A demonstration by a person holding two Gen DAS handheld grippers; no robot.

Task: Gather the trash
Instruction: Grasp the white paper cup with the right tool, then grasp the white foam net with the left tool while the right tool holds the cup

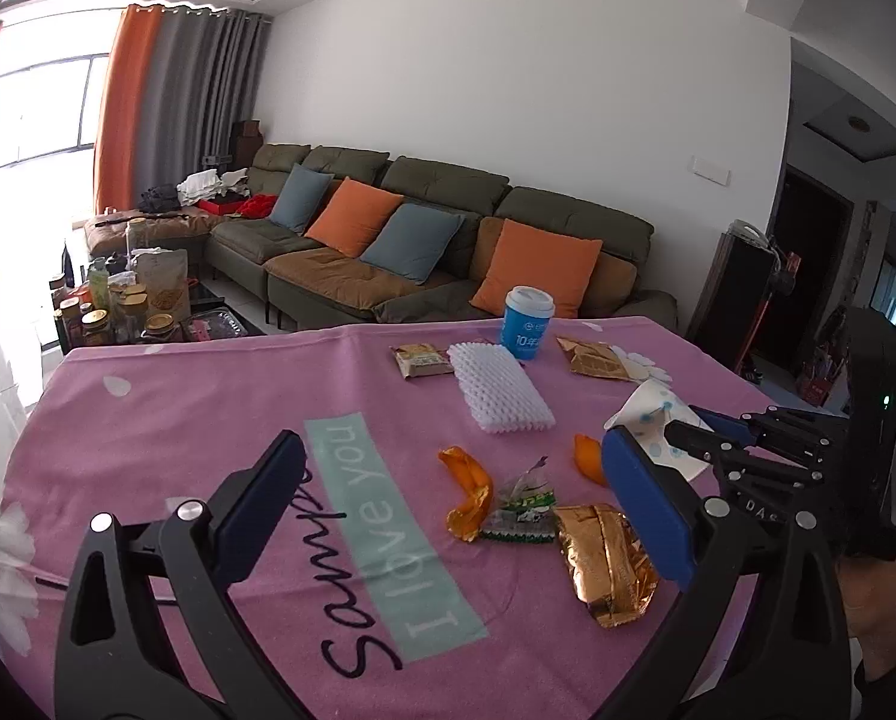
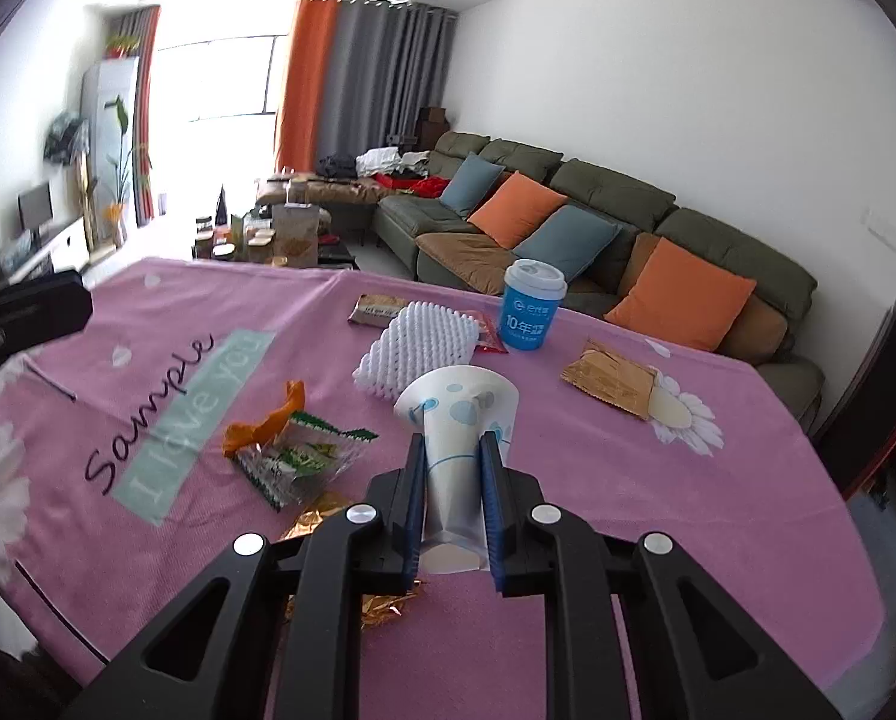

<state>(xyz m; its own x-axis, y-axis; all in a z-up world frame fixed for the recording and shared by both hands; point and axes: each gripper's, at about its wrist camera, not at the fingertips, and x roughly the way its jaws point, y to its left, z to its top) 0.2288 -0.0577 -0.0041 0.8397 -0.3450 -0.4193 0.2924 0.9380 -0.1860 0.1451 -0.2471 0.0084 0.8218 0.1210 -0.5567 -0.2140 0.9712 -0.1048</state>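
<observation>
My right gripper (image 2: pixel 455 450) is shut on a white paper cup with blue dots (image 2: pixel 457 414), squeezed flat between its pads; the cup also shows in the left wrist view (image 1: pixel 658 414) in that gripper (image 1: pixel 682 435). My left gripper (image 1: pixel 448 468) is open and empty above the pink tablecloth (image 1: pixel 207 396). Trash lies between its fingers: an orange wrapper (image 1: pixel 466 492), a green and clear wrapper (image 1: pixel 523 510) and a gold foil wrapper (image 1: pixel 607 564). Farther off lie a white foam net (image 1: pixel 502 387), a brown snack packet (image 1: pixel 420 359), a blue cup with lid (image 1: pixel 526 324) and a gold packet (image 1: pixel 595 358).
An orange scrap (image 1: pixel 589 456) lies by the right gripper. A green sofa with orange and blue cushions (image 1: pixel 423 240) stands behind the table. A low table crowded with jars (image 1: pixel 123 306) is at the far left.
</observation>
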